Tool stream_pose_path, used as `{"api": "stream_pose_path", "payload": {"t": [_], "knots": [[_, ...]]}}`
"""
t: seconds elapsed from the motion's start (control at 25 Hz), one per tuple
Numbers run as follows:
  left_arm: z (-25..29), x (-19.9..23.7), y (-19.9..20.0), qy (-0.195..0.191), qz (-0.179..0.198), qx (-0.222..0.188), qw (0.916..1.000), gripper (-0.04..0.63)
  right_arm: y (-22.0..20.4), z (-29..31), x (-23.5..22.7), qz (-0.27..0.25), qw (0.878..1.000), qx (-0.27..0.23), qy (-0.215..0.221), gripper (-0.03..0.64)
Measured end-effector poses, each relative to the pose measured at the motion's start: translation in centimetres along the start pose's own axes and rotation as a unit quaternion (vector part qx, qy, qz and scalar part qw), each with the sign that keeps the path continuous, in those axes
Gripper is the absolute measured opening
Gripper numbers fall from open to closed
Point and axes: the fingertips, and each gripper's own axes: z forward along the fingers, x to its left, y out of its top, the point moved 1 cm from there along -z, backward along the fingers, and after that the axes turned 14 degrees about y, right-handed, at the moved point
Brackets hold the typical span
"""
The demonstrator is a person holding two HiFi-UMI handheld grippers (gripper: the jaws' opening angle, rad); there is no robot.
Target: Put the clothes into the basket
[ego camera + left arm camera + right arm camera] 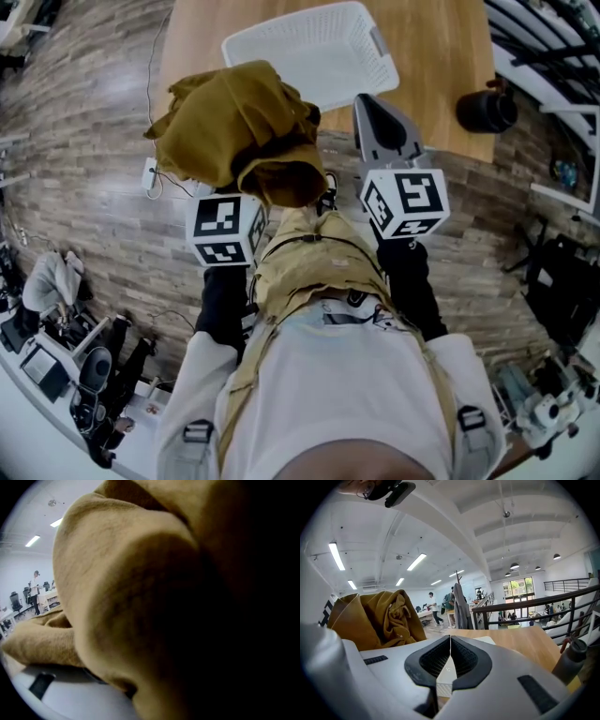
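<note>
A bunched mustard-brown garment (234, 122) hangs in the air over the near edge of the wooden table (441, 56), just left of and in front of the empty white basket (375, 66). My left gripper (267, 183) is buried in the cloth with its jaws hidden, and the garment (140, 597) fills the left gripper view. My right gripper (370, 103) points at the basket's near right corner. In the right gripper view its jaws (450, 638) are shut and empty, with the garment (379, 616) at the left.
A dark bottle (486, 111) stands on the table's right part and shows low at the right for the right gripper (569, 660). A white plug and cable (150, 173) lie on the wood-plank floor. Railings run along the right, and equipment crowds the lower left.
</note>
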Motion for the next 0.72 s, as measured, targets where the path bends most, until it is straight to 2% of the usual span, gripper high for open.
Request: {"api": "stream_pose_path", "payload": {"t": [0.28, 0.56, 0.72], "knots": [[0.4, 0.1, 1.3, -0.053, 0.092, 0.006, 0.9943, 0.356, -1.1, 1.0, -1.9, 0.015, 1.000, 0.012, -0.020, 0.021], [3.1, 0.4, 2.0, -0.099, 0.141, 0.022, 0.9848, 0.356, -1.3, 3.4, -2.7, 0.010, 0.999, 0.037, -0.023, 0.021], [5.0, -0.2, 2.0, -0.124, 0.182, 0.025, 0.9750, 0.356, -1.7, 4.7, -3.7, 0.008, 0.998, 0.053, -0.024, 0.021]]}}
